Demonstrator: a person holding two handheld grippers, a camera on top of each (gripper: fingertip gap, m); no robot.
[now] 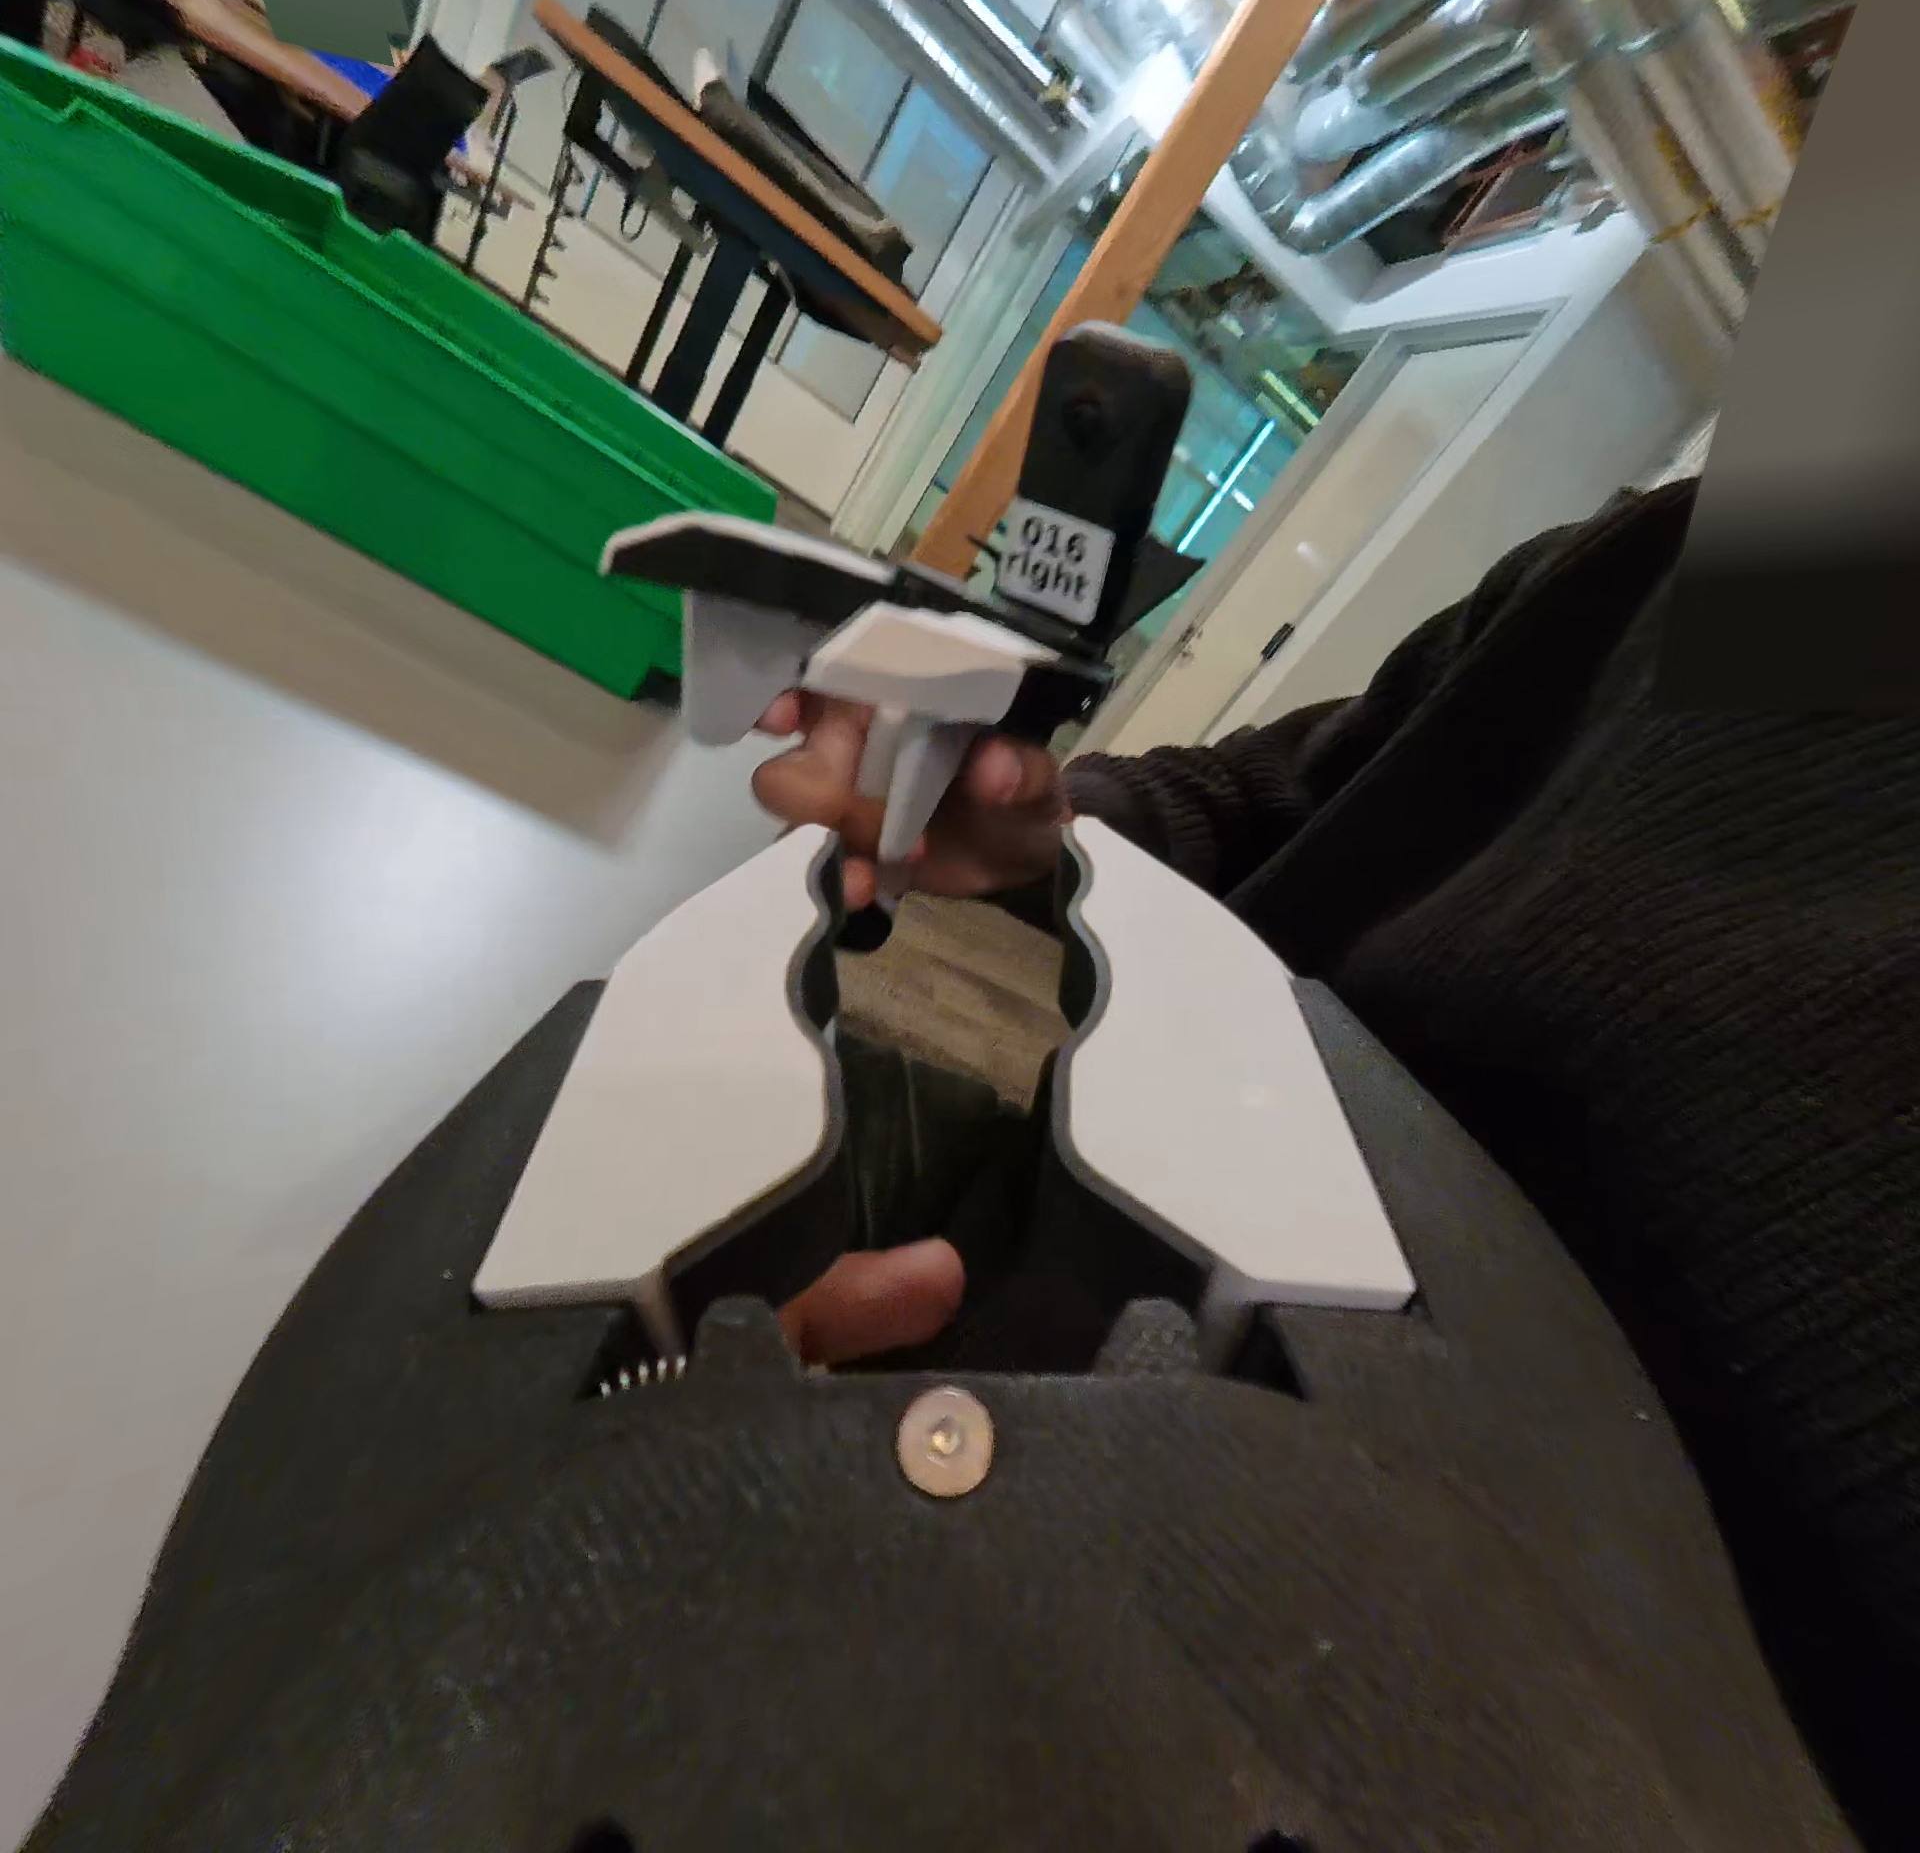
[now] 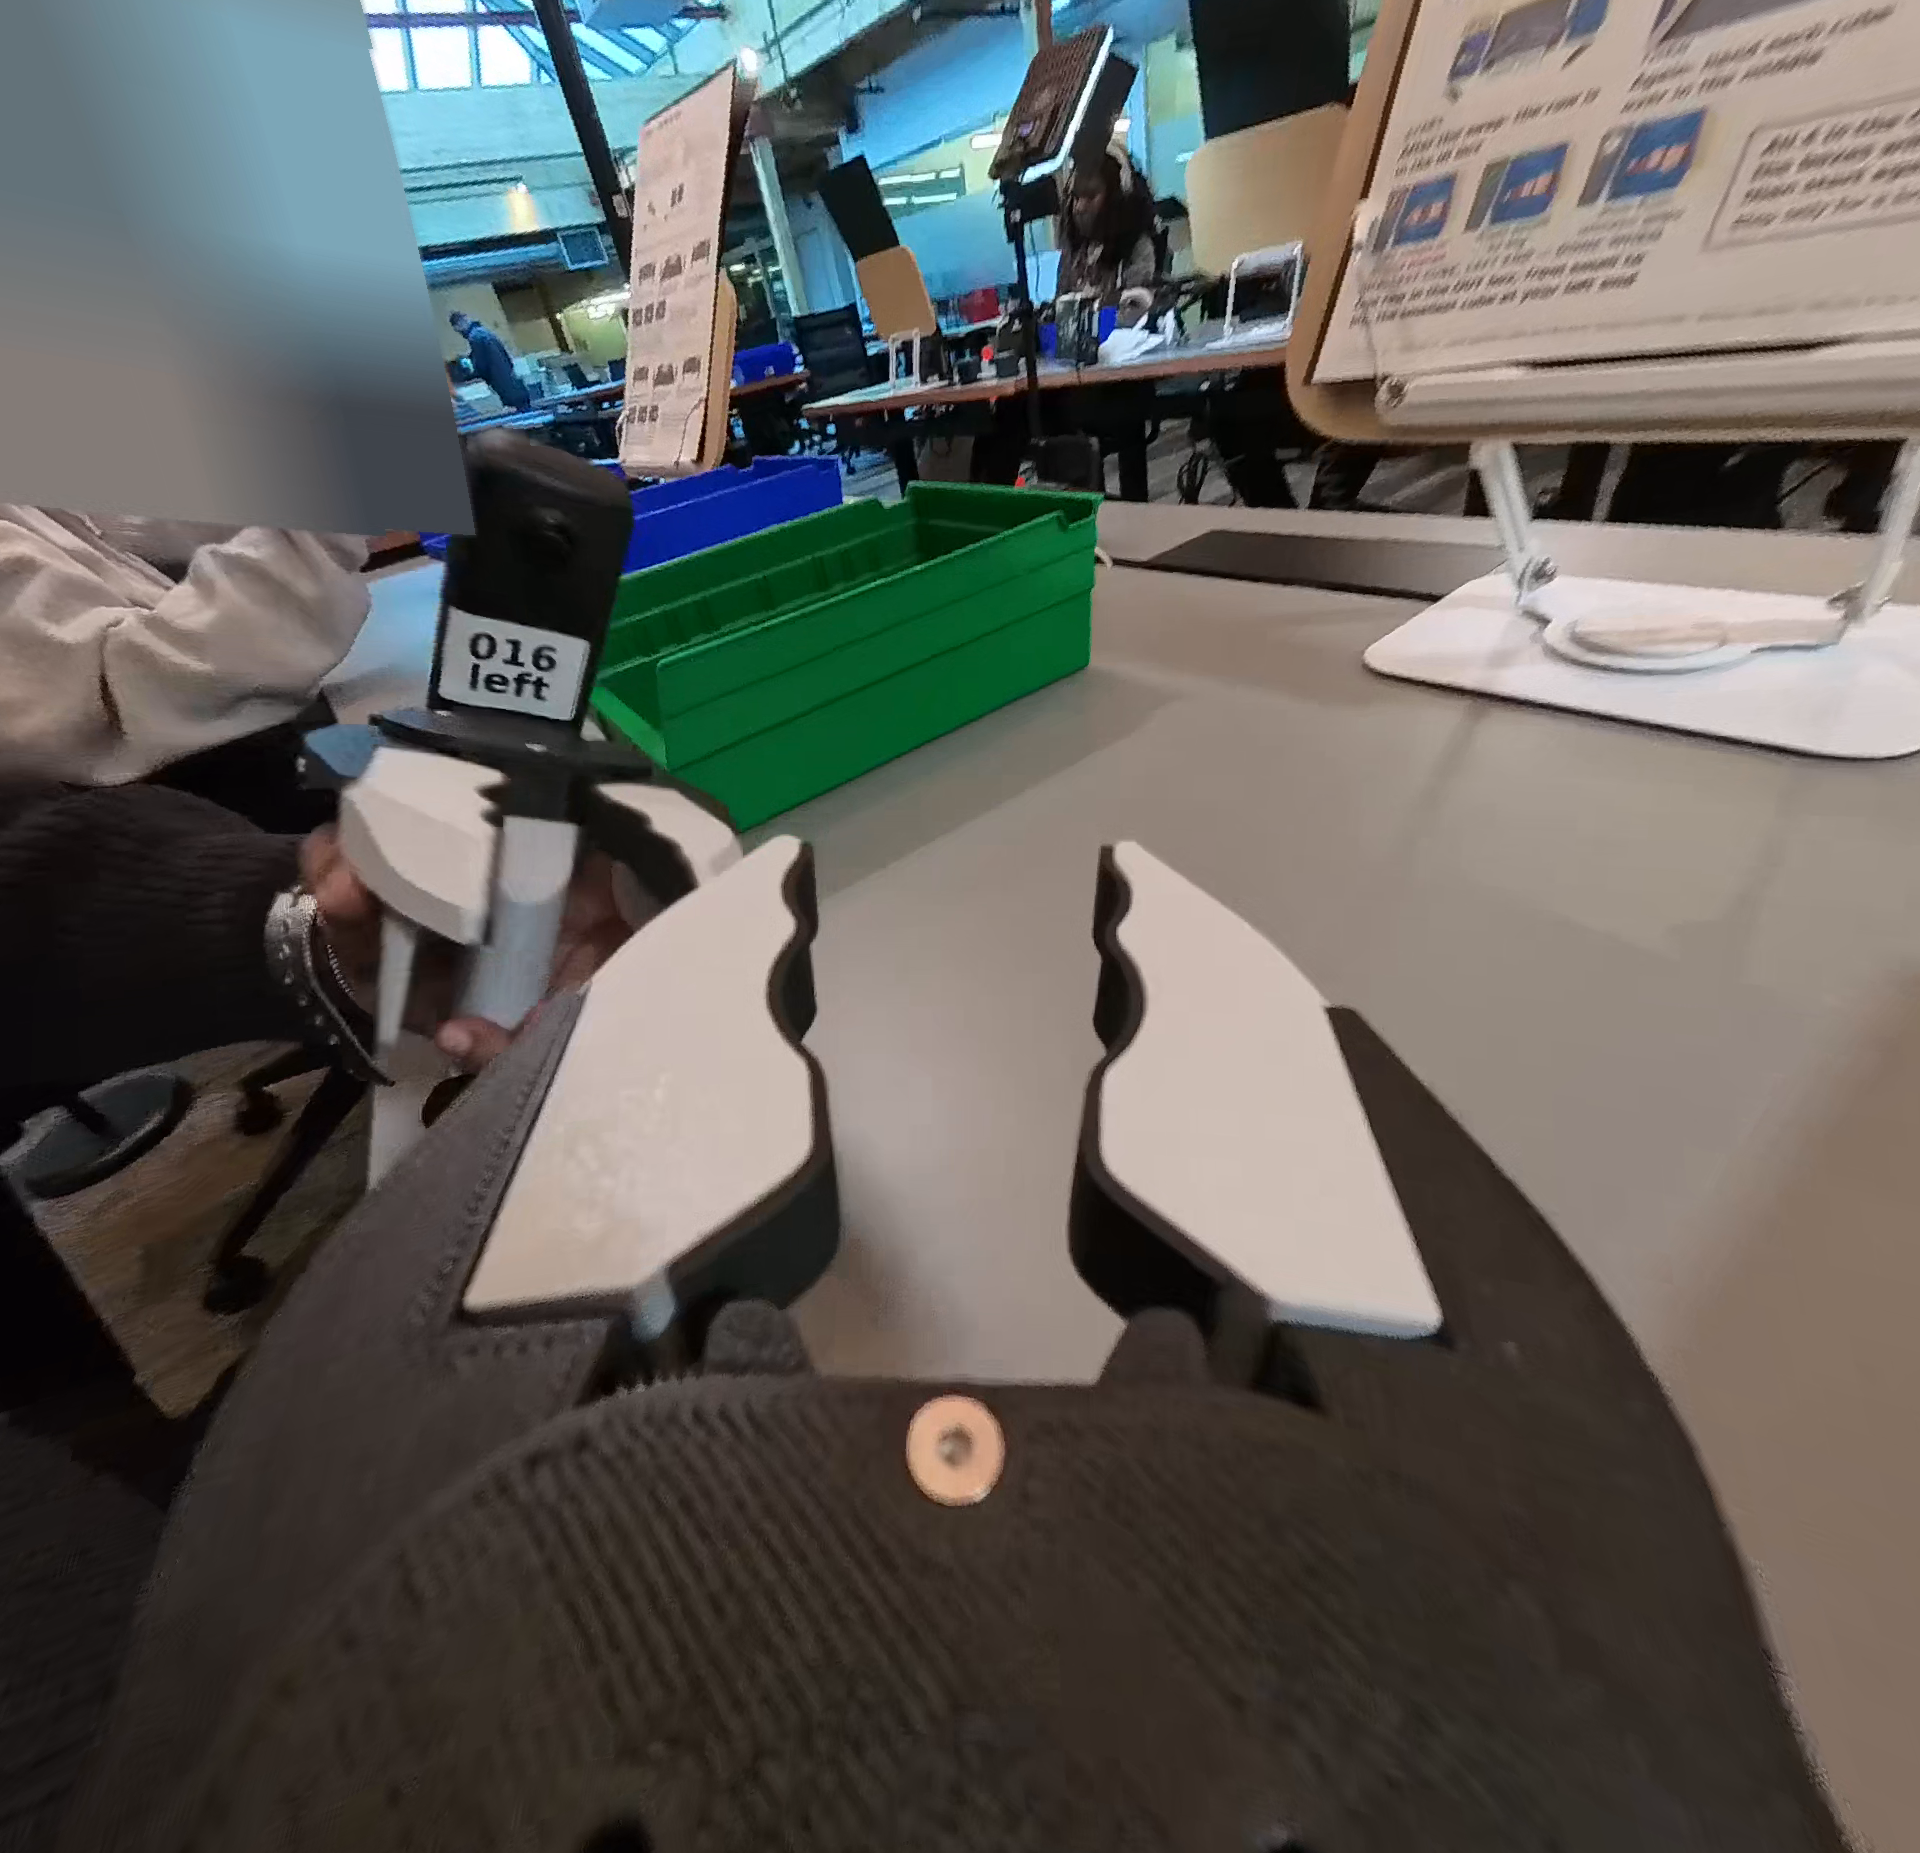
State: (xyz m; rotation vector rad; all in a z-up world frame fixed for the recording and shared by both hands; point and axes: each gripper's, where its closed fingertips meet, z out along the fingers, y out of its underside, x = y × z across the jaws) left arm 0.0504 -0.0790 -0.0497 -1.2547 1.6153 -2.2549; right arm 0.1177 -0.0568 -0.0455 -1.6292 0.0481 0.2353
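Note:
My left gripper (image 1: pixel 945 853) is open and empty, tilted, and held over the near edge of a pale table (image 1: pixel 260 920). It points at the right gripper (image 1: pixel 831 640), which a hand (image 1: pixel 966 816) in a dark knitted sleeve holds close ahead. My right gripper (image 2: pixel 951 868) is open and empty, low over the grey table top (image 2: pixel 1351 920). The left gripper (image 2: pixel 499 868) shows at its left, held by a hand with a bracelet. A green plastic bin (image 2: pixel 852 650) stands on the table beyond both grippers, apart from them, and also shows in the left wrist view (image 1: pixel 312 349).
A blue bin (image 2: pixel 727 504) sits behind the green one. An instruction board (image 2: pixel 1621 141) on a white stand (image 2: pixel 1662 671) is at the right of the table. A black mat (image 2: pixel 1299 556) lies at the back. Other work tables (image 2: pixel 1039 380) and people are farther off.

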